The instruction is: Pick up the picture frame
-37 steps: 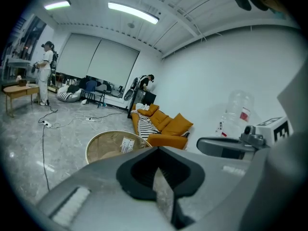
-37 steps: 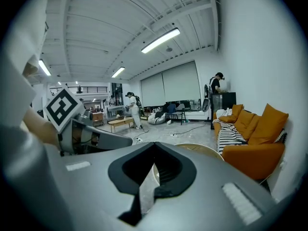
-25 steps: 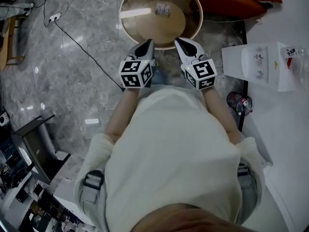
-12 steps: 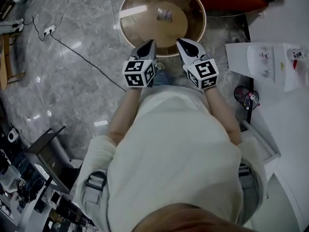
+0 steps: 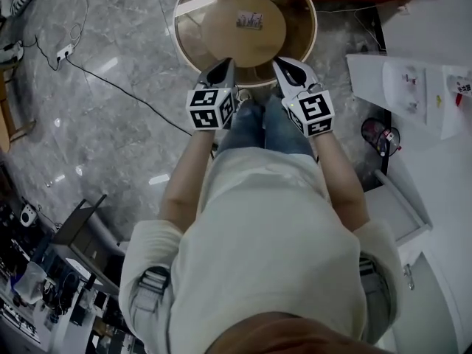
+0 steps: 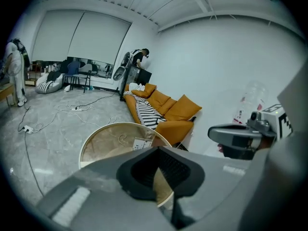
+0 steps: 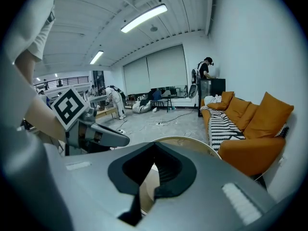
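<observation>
By my reading the pick-up has hardly begun; the round glass-topped table with a pale rim (image 5: 179, 39) stands just ahead of the person's legs, and the small white rectangular picture frame (image 5: 249, 21) sits near its middle, untouched and well clear of both tools; the grey plastic left gripper (image 5: 223, 65) and the matching grey right gripper (image 5: 284, 65) hang side by side over the near rim, each with its jaws pressed together on nothing; what is left, I judge, is all of it: reaching in, spreading the jaws, closing on the frame and lifting; as to materials, the grey marble-patterned floor (image 5: 110, 124) is hard and polished, glossy enough to mirror the ceiling lights; the orange fabric sofa (image 6: 166, 105) looks soft and cushioned, with a black-and-white striped throw (image 6: 144, 112) over it; the table is a smooth disc of clear glass above a tan wooden shelf, likely slippery; the jaws are moulded shells with ribbed black pads; the frame seems thin and light, though whether it is propped or flat I cannot tell
</observation>
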A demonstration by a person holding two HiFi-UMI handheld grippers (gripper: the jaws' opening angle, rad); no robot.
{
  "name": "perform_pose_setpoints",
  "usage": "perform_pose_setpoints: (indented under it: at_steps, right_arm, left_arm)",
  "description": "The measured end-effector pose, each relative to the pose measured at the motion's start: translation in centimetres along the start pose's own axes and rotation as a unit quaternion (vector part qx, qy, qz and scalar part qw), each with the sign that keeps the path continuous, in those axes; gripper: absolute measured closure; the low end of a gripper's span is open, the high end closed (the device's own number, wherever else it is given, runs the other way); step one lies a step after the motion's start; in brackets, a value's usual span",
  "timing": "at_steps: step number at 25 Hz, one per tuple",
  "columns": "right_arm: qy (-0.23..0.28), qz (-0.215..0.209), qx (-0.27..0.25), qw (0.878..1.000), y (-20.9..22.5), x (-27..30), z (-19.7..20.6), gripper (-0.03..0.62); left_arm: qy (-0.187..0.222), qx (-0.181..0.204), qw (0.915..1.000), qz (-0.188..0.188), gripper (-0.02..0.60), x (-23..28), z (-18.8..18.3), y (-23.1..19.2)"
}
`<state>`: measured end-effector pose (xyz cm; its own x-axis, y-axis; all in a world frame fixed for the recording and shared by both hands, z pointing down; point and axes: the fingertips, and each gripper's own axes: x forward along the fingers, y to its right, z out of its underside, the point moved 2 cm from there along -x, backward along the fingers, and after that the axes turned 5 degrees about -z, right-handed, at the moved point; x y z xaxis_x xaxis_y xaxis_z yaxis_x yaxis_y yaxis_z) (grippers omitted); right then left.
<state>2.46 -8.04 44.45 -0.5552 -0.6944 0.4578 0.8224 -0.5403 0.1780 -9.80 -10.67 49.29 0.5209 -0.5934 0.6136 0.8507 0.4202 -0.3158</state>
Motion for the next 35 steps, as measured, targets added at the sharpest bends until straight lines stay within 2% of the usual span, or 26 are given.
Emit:
perform_pose_setpoints:
  at_steps: [9,18,23,29,31,35]
  right_arm:
    - [-0.039,-0.015,-0.013,0.999,4.5,4.7,3.8,0.593]
    - [-0.064,-0.025,0.004,0.998,9.2,10.5,9.2,0.592]
    - [-0.081,-0.041,0.006,0.996,10.7,13.3,11.7,0.592]
    - [-0.100,-0.054,0.017,0.993,12.0,16.1,14.5,0.592]
    - [-0.108,-0.060,0.023,0.992,12.5,16.9,15.6,0.552]
    - [-0.119,-0.067,0.021,0.990,13.6,18.4,17.6,0.512]
  left_arm:
    - [-0.015,-0.004,0.9998,-0.010,0.580,5.7,1.9,-1.9]
    - [-0.033,-0.011,0.9991,-0.027,0.580,12.5,4.7,-4.6]
    - [-0.043,-0.014,0.9984,-0.033,0.580,15.8,6.0,-5.6]
    - [-0.054,0.000,0.9981,-0.031,0.577,19.0,7.2,-7.1]
    - [-0.062,0.007,0.9976,-0.031,0.546,20.2,7.8,-7.5]
    - [-0.071,0.021,0.9969,-0.028,0.481,22.1,9.1,-7.9]
